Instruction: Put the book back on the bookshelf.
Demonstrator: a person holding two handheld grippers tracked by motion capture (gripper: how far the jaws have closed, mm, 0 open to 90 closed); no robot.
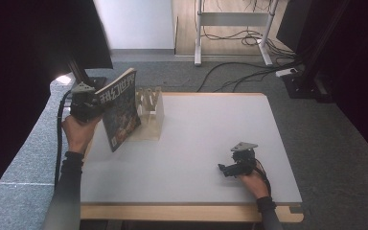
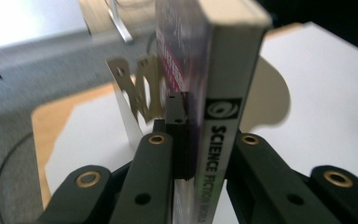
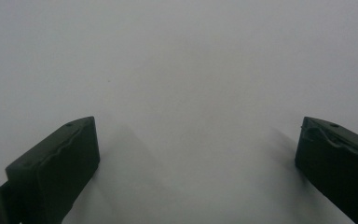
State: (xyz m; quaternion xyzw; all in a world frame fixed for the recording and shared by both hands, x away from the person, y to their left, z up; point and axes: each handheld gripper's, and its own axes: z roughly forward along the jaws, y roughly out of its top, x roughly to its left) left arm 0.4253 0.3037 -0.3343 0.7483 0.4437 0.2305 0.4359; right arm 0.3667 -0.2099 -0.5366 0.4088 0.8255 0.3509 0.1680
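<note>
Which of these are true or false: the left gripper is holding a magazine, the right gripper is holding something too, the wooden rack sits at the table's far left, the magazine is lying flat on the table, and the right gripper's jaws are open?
1. The left gripper holds a magazine. True.
2. The right gripper holds something too. False: nothing is between its jaws, with bare table beyond.
3. The wooden rack sits at the table's far left. True.
4. The magazine lies flat on the table. False: it is lifted, tilted, beside the rack.
5. The right gripper's jaws are open. True.
</note>
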